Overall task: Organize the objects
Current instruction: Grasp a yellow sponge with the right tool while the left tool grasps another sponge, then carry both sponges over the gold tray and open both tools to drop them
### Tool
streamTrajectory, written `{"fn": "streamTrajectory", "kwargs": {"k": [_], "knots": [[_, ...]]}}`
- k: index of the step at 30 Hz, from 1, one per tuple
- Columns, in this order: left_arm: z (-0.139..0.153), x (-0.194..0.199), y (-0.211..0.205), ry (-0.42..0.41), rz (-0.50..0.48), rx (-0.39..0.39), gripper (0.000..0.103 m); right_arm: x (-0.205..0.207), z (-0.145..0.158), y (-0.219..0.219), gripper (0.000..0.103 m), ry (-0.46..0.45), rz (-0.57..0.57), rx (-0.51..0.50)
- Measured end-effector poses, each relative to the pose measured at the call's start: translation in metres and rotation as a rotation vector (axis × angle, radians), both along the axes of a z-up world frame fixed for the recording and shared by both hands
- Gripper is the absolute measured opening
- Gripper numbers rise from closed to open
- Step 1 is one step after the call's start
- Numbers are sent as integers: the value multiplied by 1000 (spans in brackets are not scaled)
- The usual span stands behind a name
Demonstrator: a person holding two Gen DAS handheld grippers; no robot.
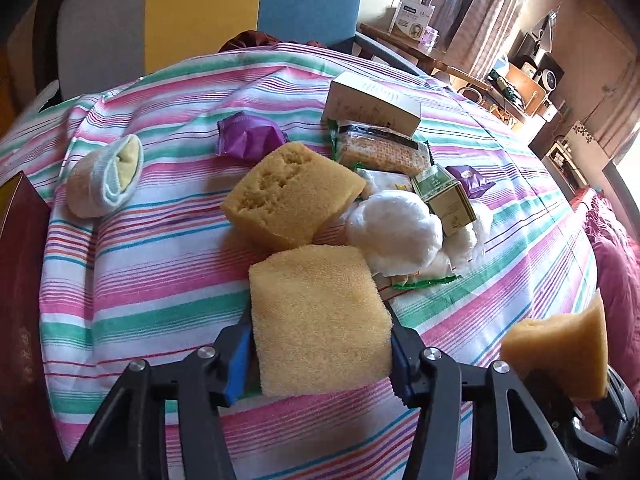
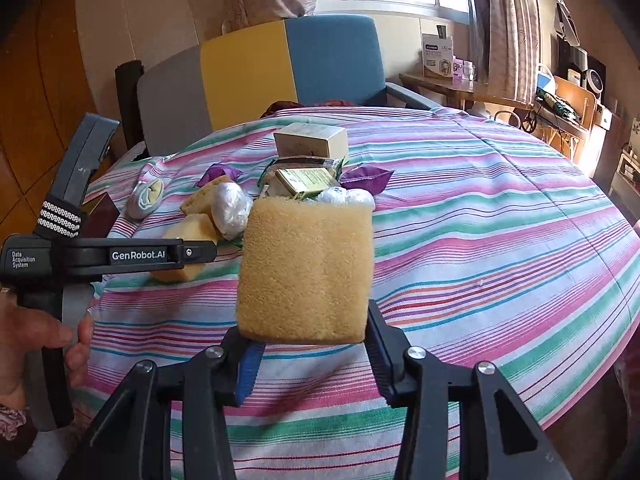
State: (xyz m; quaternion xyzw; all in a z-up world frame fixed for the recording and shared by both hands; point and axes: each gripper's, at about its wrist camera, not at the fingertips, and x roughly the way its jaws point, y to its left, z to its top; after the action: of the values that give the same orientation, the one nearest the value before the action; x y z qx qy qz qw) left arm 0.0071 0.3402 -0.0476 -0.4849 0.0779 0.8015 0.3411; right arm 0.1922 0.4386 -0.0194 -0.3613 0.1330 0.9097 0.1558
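Observation:
My left gripper [image 1: 320,354] is shut on a yellow sponge [image 1: 320,320], held low over the striped tablecloth [image 1: 160,280]. My right gripper [image 2: 306,354] is shut on another yellow sponge [image 2: 306,268], held above the cloth; that sponge also shows at the right edge of the left wrist view [image 1: 560,344]. A third sponge [image 1: 292,192] lies on the table just beyond the left gripper. Behind it is a pile: white wrapped balls [image 1: 394,228], a small green box [image 1: 444,196], a cracker packet [image 1: 384,148], a white box [image 1: 372,104] and purple packets [image 1: 248,136].
A rolled sock [image 1: 106,178] lies at the left of the cloth. A dark red box [image 1: 20,280] stands at the table's left edge. A grey, yellow and blue chair [image 2: 256,72] stands behind the table. The left gripper's body [image 2: 92,256] crosses the right wrist view.

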Motion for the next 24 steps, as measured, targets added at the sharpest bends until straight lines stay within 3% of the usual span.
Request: {"fn": "streamTrajectory", "kwargs": {"k": [7,11,15,20,24], "knots": [[29,21,-50,15,-19,69,56,-17,5,-33,46,-12,81,-1],[53,33,-85,89,-20,90,56,-29,5,-56,46,-23,120,-13],[73,26,-135,121,45,117,56,-39,8,-81,46,-27,154,-13],[82,6,-206,201,158,51,57,-50,16,-110,46,-16,189,-10],[67,-17,-264,183,271,-18,57,-61,23,-136,46,-3,224,-5]]}}
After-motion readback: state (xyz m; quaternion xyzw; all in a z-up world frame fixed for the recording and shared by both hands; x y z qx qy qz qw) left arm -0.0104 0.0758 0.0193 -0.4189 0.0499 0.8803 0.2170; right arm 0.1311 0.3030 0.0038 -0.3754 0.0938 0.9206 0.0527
